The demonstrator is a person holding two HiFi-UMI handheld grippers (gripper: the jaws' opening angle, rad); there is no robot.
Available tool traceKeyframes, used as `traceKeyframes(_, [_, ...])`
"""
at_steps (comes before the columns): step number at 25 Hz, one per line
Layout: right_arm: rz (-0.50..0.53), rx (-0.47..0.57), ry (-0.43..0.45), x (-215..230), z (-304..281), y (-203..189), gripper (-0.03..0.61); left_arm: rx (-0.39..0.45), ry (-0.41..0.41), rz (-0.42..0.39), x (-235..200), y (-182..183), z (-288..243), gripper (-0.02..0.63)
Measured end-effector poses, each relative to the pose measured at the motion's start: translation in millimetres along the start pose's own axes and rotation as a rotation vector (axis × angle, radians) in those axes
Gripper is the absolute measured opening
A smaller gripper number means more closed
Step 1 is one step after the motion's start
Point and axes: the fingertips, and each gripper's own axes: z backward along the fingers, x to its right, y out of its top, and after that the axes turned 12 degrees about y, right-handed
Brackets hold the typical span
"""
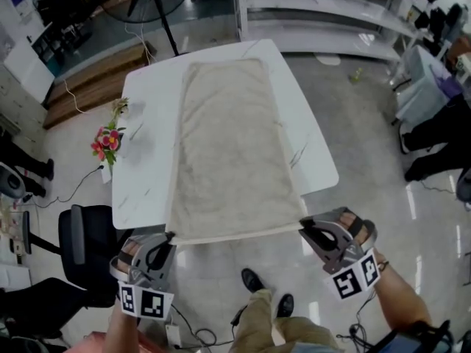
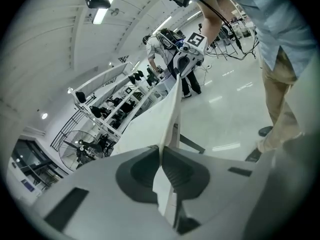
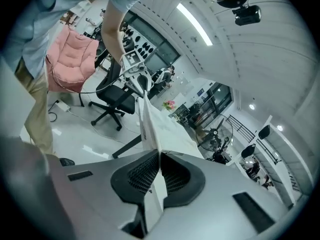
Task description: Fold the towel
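A long cream towel (image 1: 228, 153) lies lengthwise down the white table (image 1: 147, 123), its near end lifted off the table's front edge. My left gripper (image 1: 168, 240) is shut on the towel's near left corner, and my right gripper (image 1: 303, 226) is shut on the near right corner. The near hem is stretched taut between them, out past the table's edge. In the left gripper view the towel (image 2: 162, 129) runs out of the closed jaws toward the other gripper. The right gripper view shows the towel (image 3: 150, 126) pinched the same way.
A small vase of pink flowers (image 1: 108, 144) stands at the table's left edge. A black office chair (image 1: 85, 245) sits left of me, my shoes (image 1: 266, 291) on the glossy floor below. White shelving (image 1: 331, 13) runs behind the table, and a fan stand (image 1: 158, 6) is at the far end.
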Motion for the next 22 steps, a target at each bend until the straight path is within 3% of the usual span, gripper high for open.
traceKeyframes(6, [-0.034, 0.013, -0.026, 3, 37, 15, 0.031, 0.018, 0.001, 0.028, -11, 35, 23, 0.020])
traceKeyframes(15, [-0.062, 0.039, -0.041, -6, 88, 33, 0.031, 0.015, -0.002, 0.005, -12, 80, 57, 0.020])
traceKeyframes(22, [-0.102, 0.083, -0.079, 18, 120, 51, 0.029, 0.040, 0.031, 0.027, -29, 109, 72, 0.020])
